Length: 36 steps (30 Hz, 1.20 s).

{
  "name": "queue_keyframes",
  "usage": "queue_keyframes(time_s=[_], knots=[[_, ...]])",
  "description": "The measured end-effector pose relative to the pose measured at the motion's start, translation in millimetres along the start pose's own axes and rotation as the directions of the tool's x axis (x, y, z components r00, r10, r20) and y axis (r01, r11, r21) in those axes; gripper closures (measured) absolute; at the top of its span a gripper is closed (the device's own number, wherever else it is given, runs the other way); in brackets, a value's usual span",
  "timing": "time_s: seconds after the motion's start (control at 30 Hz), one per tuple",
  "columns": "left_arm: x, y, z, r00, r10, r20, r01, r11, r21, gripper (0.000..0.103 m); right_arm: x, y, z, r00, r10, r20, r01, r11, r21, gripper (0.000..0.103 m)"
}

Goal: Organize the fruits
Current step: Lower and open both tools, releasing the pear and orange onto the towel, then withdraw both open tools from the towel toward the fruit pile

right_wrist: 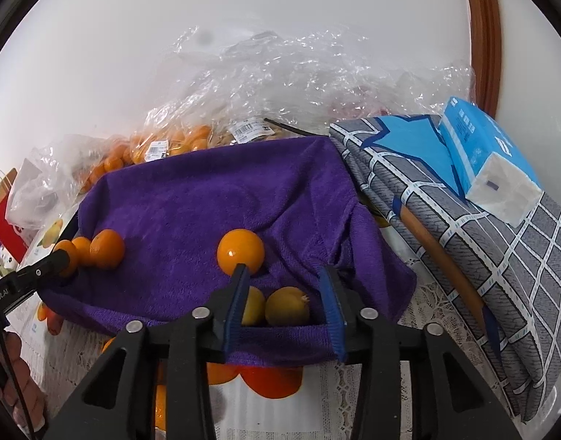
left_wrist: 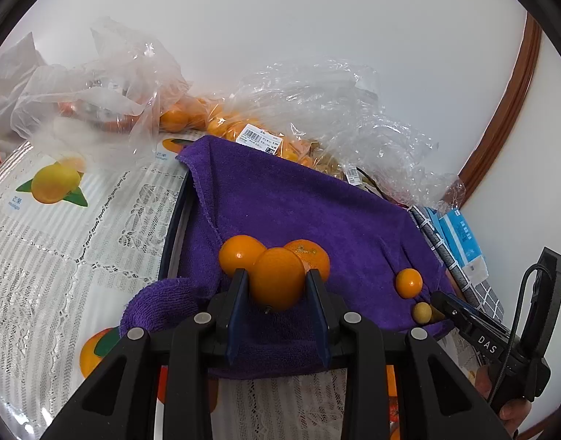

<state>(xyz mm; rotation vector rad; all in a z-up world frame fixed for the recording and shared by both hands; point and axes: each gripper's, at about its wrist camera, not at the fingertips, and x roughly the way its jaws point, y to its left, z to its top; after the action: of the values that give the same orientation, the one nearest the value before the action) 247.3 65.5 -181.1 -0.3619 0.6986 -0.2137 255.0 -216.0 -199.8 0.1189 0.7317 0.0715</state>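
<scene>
A purple towel [left_wrist: 310, 205] lies over a tray and carries loose fruit. My left gripper [left_wrist: 277, 278] is shut on an orange [left_wrist: 277, 278], with two more oranges [left_wrist: 240, 253] touching it behind. A small orange [left_wrist: 409, 283] and a tan longan [left_wrist: 422, 311] lie to the right. In the right wrist view my right gripper [right_wrist: 284, 275] is open low over the towel [right_wrist: 207, 198]. Two tan longans [right_wrist: 286, 306] lie between its fingers, untouched. The small orange [right_wrist: 241, 251] sits just beyond its left fingertip. The left gripper [right_wrist: 60, 256] shows at the far left with its oranges [right_wrist: 106, 248].
Clear plastic bags with oranges [left_wrist: 222, 121] and other fruit [right_wrist: 163, 146] lie behind the towel. A checked cloth [right_wrist: 464, 227] with a blue tissue pack [right_wrist: 486, 161] lies to the right. A lace tablecloth with fruit picture cards [left_wrist: 57, 183] covers the table. The white wall stands close behind.
</scene>
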Motion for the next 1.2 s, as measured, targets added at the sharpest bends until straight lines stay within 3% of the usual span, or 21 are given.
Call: queue_keyframes(time_s=[0.2, 0.53, 0.77, 1.2], knots=[[-1.0, -4.9, -0.7, 1.000, -0.002, 0.002, 0.002, 0.999, 0.035, 0.058, -8.4, -4.3, 0.5, 0.999, -0.030, 0.025, 0.030, 0.999, 0.017, 0.059], [-1.3, -6.9, -0.6, 1.000, 0.005, 0.004, -0.005, 0.999, 0.043, 0.055, -40.6, -2.6, -9.8, 0.990, -0.053, 0.134, 0.051, 0.999, 0.015, 0.059], [-1.6, -7.3, -0.4, 1.000, 0.010, 0.008, -0.010, 0.999, 0.040, 0.055, -56.3, 3.6, -34.3, 0.999, 0.040, 0.036, -0.041, 0.998, 0.041, 0.059], [-2.3, -5.5, 0.8, 1.000, 0.016, 0.007, -0.017, 0.999, 0.037, 0.053, -54.7, 49.3, -62.8, 0.985, 0.158, -0.071, -0.163, 0.984, -0.073, 0.059]])
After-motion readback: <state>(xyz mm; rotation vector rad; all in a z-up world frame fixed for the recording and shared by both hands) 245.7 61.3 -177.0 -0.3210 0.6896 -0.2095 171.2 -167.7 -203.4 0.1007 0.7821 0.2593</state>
